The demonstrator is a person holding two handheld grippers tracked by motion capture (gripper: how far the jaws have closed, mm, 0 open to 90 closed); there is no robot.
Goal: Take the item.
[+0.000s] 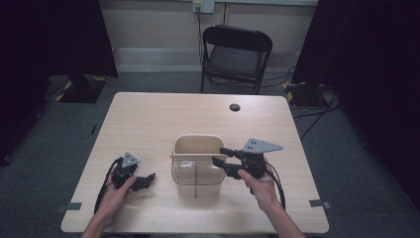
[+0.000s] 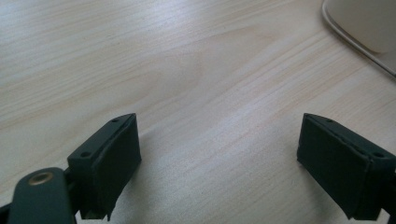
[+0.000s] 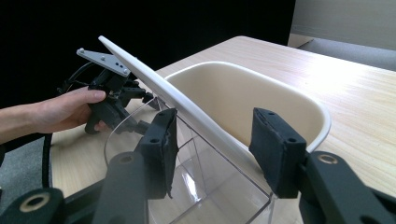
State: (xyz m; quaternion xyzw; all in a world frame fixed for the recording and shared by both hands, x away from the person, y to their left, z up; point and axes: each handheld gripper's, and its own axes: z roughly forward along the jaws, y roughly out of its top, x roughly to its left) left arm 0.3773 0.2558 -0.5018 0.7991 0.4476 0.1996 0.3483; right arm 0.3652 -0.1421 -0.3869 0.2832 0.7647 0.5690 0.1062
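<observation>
Between the two grippers: a cream tub [image 1: 197,144] nested with a clear container [image 1: 195,178] on the wooden table [image 1: 148,119].
Right gripper [image 3: 212,135]: jaws spread apart, straddling a flat cream lid [image 3: 187,109] leaning on the tub's rim.
Left gripper [image 2: 219,154]: jaws wide apart, gripping nothing, low over bare table beside the tub.
Beyond both grippers: a black folding chair [image 1: 236,55].

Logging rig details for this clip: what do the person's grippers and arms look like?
Both the left gripper and right gripper are black, each with two flat rectangular jaws, a grey three-cornered plate with small holes on top, and a black cable trailing back. Brass-coloured rivets show at the jaw joints. The forearms are bare, no sleeves.
</observation>
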